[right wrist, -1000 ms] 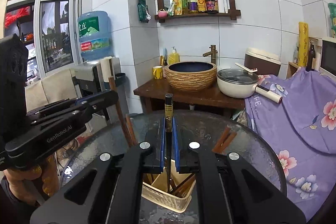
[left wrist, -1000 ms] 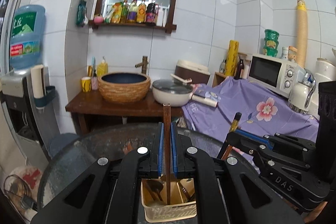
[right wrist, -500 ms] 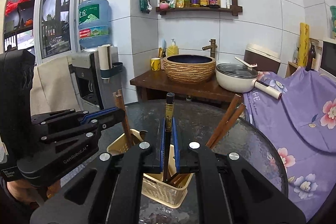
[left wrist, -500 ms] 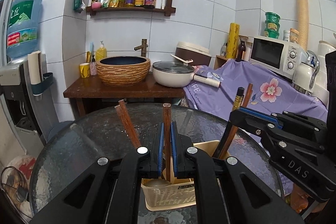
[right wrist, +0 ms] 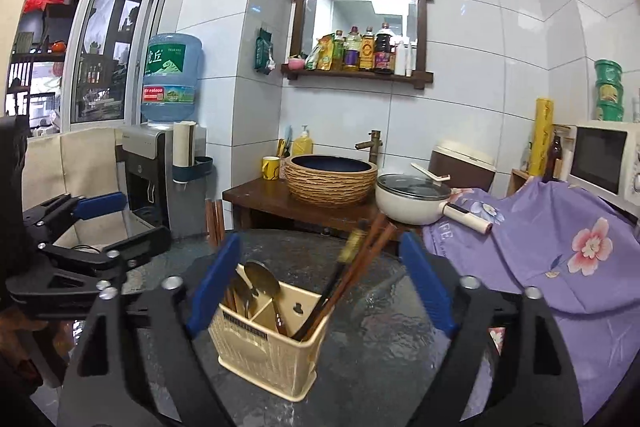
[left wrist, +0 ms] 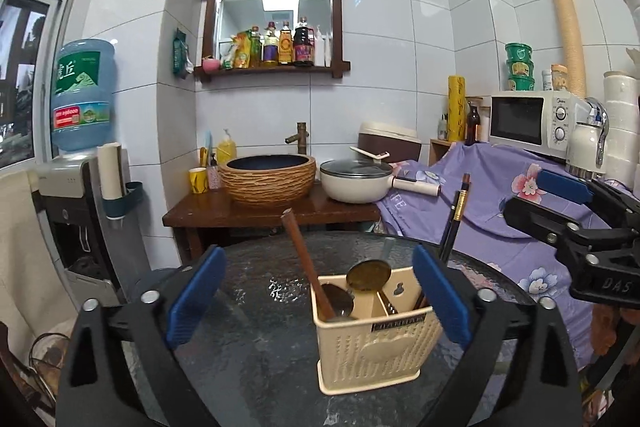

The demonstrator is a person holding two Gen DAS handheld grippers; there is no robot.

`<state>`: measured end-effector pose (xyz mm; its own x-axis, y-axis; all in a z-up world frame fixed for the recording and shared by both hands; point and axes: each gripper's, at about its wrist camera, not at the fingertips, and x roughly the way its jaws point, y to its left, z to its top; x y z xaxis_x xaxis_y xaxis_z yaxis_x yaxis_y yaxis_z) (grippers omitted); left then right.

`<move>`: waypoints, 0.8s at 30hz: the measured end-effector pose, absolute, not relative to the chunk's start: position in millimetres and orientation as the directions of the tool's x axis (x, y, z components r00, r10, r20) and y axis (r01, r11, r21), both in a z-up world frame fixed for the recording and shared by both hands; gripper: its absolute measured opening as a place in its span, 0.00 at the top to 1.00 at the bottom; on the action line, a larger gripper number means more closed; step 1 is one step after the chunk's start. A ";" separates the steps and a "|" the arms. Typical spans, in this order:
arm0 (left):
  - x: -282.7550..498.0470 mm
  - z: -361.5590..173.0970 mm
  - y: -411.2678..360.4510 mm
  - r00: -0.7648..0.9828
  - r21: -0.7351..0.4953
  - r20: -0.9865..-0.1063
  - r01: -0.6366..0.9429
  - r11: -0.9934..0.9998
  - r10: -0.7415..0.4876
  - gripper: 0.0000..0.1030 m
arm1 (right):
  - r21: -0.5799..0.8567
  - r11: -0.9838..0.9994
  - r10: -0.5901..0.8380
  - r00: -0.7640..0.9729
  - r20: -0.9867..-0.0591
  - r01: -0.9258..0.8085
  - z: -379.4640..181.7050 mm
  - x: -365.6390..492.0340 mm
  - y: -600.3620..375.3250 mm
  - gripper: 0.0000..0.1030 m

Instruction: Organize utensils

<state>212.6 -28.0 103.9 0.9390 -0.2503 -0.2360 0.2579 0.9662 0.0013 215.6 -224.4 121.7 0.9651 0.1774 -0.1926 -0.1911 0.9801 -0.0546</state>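
A beige utensil basket (left wrist: 372, 347) (right wrist: 260, 347) stands on the round glass table (left wrist: 260, 307). Its left compartment holds a brown wooden stick (left wrist: 302, 255) and spoons (left wrist: 368, 277). A black chopstick with a gold band (left wrist: 456, 215) (right wrist: 348, 255) leans in the right compartment beside brown chopsticks (right wrist: 372, 251). My left gripper (left wrist: 318, 301) (right wrist: 120, 223) faces the basket with its jaws opening, and nothing touches its pads. My right gripper (right wrist: 320, 285) (left wrist: 540, 203) is also opening, free of the chopsticks.
Behind the table, a dark wooden stand (left wrist: 272, 211) carries a woven basin (left wrist: 272, 179) and a white pot (left wrist: 356, 183). A purple floral cloth (left wrist: 500, 195) and a microwave (left wrist: 532, 123) are on the right. A water dispenser (left wrist: 76, 195) stands on the left.
Both grippers were shut on upright sticks over the basket and now stand wide open. The brown stick and the black chopstick rest loose in the basket. Both grippers have pulled back from it.
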 end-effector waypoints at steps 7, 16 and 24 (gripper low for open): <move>156.1 77.6 -14.4 0.942 -0.025 -0.223 0.251 0.968 -0.250 0.06 | 0.017 0.982 0.187 0.960 -0.208 -0.188 78.8 156.9 -230.4 0.06; 87.1 27.0 5.9 0.934 -0.090 -0.248 0.244 0.966 -0.259 0.06 | 0.052 0.981 0.193 0.938 -0.287 -0.186 11.8 95.5 -212.8 0.06; 27.6 13.6 42.4 0.963 -0.169 -0.179 0.169 0.971 -0.199 0.06 | 0.043 0.975 0.220 0.951 -0.217 -0.216 2.7 33.2 -199.2 0.06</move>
